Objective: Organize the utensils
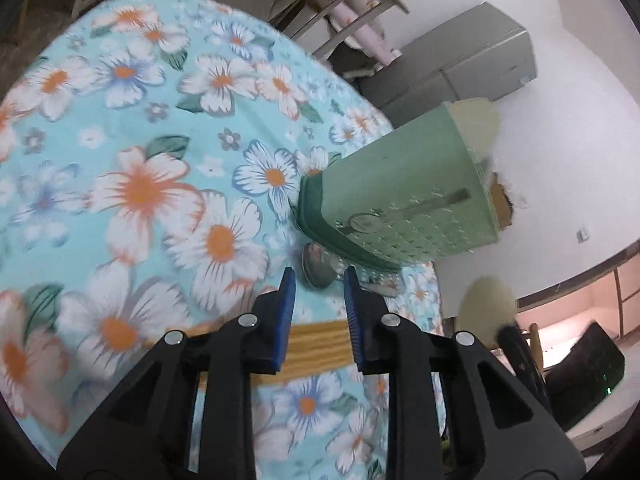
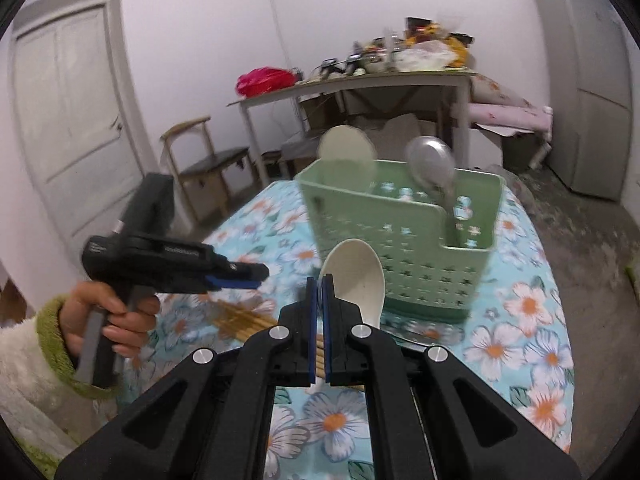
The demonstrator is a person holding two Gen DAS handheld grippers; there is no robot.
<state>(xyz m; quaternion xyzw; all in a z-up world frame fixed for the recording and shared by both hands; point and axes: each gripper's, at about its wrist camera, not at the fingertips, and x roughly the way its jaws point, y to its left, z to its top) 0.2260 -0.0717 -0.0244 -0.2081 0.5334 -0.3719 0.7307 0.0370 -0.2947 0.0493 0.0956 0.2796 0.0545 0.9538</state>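
A green perforated utensil holder (image 2: pixel 404 236) stands on the floral tablecloth; it also shows in the left wrist view (image 1: pixel 404 200). A metal spoon (image 2: pixel 434 168) and a cream utensil (image 2: pixel 346 146) stand in it. My right gripper (image 2: pixel 320 282) is shut on the handle of a white plastic spoon (image 2: pixel 356 276), its bowl raised just in front of the holder. My left gripper (image 1: pixel 319 280) is open and empty above the cloth; it shows from the side in the right wrist view (image 2: pixel 240 278). A metal spoon (image 1: pixel 318 266) lies just beyond its fingertips. Wooden chopsticks (image 2: pixel 240 320) lie under the grippers.
The round table's floral cloth (image 1: pixel 140 140) spreads to the left. A wooden chair (image 2: pixel 204 160), a cluttered side table (image 2: pixel 360 80), a door (image 2: pixel 68 112) and a grey cabinet (image 2: pixel 588 80) stand around the room.
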